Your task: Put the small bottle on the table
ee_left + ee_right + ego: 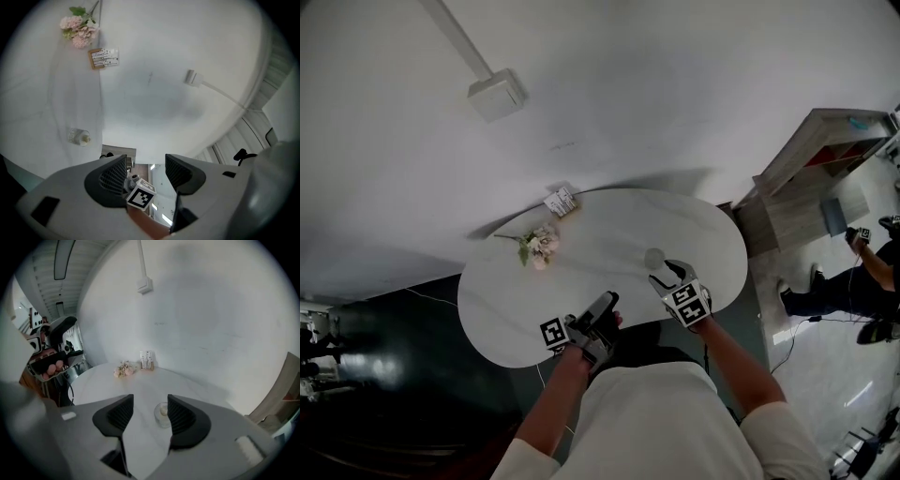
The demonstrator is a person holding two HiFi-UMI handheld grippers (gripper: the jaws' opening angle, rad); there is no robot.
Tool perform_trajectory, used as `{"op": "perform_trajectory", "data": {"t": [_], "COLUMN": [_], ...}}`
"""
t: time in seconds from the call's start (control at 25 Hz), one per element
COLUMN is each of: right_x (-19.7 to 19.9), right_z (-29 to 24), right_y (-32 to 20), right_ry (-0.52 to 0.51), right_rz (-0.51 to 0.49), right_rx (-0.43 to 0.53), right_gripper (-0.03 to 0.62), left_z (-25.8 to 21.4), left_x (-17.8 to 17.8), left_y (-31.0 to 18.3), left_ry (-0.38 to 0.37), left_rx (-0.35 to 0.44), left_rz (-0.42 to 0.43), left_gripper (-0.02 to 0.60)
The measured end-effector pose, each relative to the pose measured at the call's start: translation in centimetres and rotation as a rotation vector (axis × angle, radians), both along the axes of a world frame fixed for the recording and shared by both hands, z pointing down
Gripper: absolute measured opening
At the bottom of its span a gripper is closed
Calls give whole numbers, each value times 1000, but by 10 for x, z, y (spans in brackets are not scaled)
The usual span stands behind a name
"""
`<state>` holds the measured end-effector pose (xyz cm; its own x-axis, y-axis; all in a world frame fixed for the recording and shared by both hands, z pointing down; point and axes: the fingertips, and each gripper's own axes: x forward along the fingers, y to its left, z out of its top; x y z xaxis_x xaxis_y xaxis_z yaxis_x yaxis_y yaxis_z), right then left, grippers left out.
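The small bottle is sitting on the tabletop, toward its near right edge, just beyond the right gripper. That one and the left gripper are both hanging open and empty. The bottle is looking like light, slick, breakable glass, best pinched gently round its body.

White short-sleeved shirt at lower centre. Left gripper and right gripper: grey bodies, dark ribbed pads, 2 black-and-white marker cubes.

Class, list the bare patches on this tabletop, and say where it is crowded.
The table is mostly bare: the wide middle between the flowers and the small bottle, and the right end past the bottle. Crowded: the far edge by flowers and card stand; the near edge by the left gripper and right gripper.
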<state>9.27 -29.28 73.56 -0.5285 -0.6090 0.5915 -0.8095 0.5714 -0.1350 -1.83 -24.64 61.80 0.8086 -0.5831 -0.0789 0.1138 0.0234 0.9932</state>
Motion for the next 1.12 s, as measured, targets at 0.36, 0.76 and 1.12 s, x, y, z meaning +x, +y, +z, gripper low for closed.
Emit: {"op": "perform_trajectory", "data": {"t": [0.36, 0.76, 1.12], "right_x": [-11, -28, -29], "right_z": [-54, -111, -142], "right_y": [60, 123, 172], "right_ry": [25, 9, -17], "right_rz": [50, 117, 174], "right_rx": [44, 115, 163], "right_gripper": [155, 103, 83], "left_z": [-32, -51, -62], "left_x": [-25, -46, -35], "left_y": [46, 90, 120], "left_ry": [-81, -241, -315], "left_rx": [159, 314, 470], "left_rz": [89, 163, 218], "left_gripper": [126, 57, 20]}}
